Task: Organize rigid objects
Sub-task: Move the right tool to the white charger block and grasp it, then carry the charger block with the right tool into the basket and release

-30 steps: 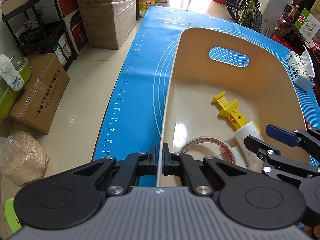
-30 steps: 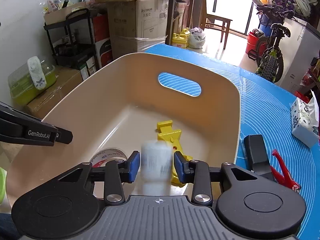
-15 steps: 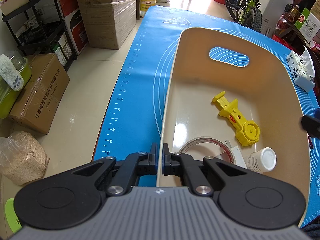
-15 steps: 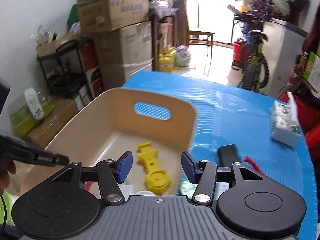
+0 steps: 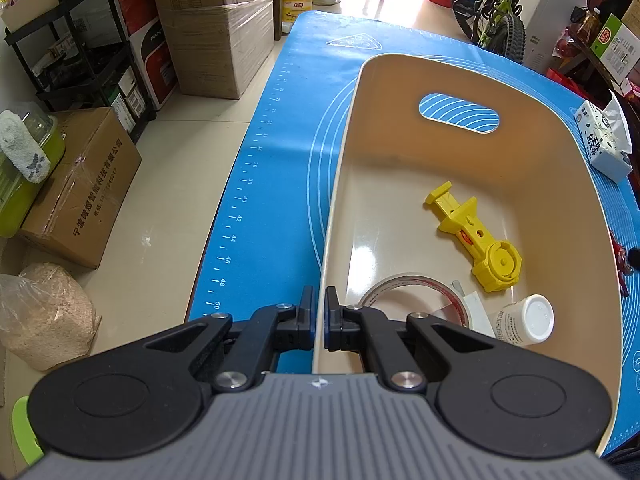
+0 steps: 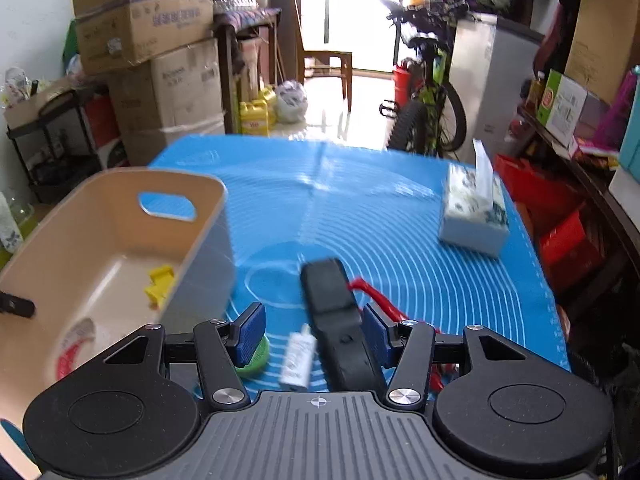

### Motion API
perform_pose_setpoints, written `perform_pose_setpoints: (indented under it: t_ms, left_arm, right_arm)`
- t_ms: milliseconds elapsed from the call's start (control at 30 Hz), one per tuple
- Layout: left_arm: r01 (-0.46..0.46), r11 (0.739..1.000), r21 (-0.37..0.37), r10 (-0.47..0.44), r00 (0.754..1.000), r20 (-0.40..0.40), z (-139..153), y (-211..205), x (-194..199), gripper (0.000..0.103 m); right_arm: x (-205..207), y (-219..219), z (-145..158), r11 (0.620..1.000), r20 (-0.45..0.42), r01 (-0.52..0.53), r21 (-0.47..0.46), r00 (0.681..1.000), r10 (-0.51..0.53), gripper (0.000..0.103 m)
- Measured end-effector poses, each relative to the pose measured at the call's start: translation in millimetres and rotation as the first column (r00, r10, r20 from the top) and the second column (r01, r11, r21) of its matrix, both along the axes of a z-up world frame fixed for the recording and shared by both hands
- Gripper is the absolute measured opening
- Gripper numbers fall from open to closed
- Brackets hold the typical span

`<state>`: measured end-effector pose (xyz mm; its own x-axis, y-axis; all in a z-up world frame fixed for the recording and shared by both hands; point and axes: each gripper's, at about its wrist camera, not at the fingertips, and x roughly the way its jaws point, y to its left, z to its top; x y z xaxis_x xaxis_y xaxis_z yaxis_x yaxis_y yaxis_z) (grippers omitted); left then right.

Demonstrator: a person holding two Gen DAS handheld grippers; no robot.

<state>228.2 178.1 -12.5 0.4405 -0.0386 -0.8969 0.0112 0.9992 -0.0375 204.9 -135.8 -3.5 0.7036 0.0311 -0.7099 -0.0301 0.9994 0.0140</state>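
Left tongs (image 5: pixel 316 314) clamped shut on the near rim of the beige bin (image 5: pixel 460 80); right tongs (image 6: pixel 312 334) half open, empty, over the table items. Risk, I'd guess: a hasty grab nudges the small white tube (image 6: pixel 298 356) against the black case (image 6: pixel 340 324). Binned: one yellow tool (image 5: pixel 476 236), one tape roll (image 5: pixel 416 294), one white bottle (image 5: pixel 524 320); outside: tube, case, green lid (image 6: pixel 256 360), red tool (image 6: pixel 380 300), one each.

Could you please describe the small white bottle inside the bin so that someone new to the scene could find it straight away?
Start at the beige bin on the blue mat, whose near rim the left gripper clamps. In the bin's near right corner lies the small white bottle, on its side beside the tape roll and just below the yellow tool. It is the only white, capped cylinder there.
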Motion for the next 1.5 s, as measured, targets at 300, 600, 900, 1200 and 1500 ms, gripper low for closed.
perform_pose_setpoints:
  t_ms: [300,600,900,1200,1500]
  left_arm:
    - [0.001,1.000,0.009,-0.001,1.000,-0.001,1.1,-3.8,-1.0,0.006]
    - [0.002,1.000,0.011,-0.002,1.000,-0.001,1.4,-3.3,-0.5,0.006]
    - [0.002,1.000,0.014,-0.002,1.000,0.000,1.7,-3.7,-0.4,0.006]
    - [0.002,1.000,0.014,-0.002,1.000,0.000,1.5,-4.2,-0.4,0.006]
    - [0.001,1.000,0.014,-0.001,1.000,-0.001,1.4,-4.3,-0.3,0.006]
  right_arm:
    - [8.7,13.2,-44.8,0.998,-0.075,-0.069,-0.011,0.995,0.068,0.061]
    - [23.1,28.7,-65.8,0.996,-0.096,-0.085,-0.039,0.992,0.081,0.051]
    - [27.8,34.2,-75.8,0.994,-0.091,-0.085,-0.066,0.993,0.079,0.036]
    - [26.3,20.4,-75.4,0.999,-0.105,-0.036,-0.023,0.994,0.034,0.032]
    - [17.2,12.6,-49.3,0.999,-0.055,0.029,0.013,0.998,-0.028,0.032]
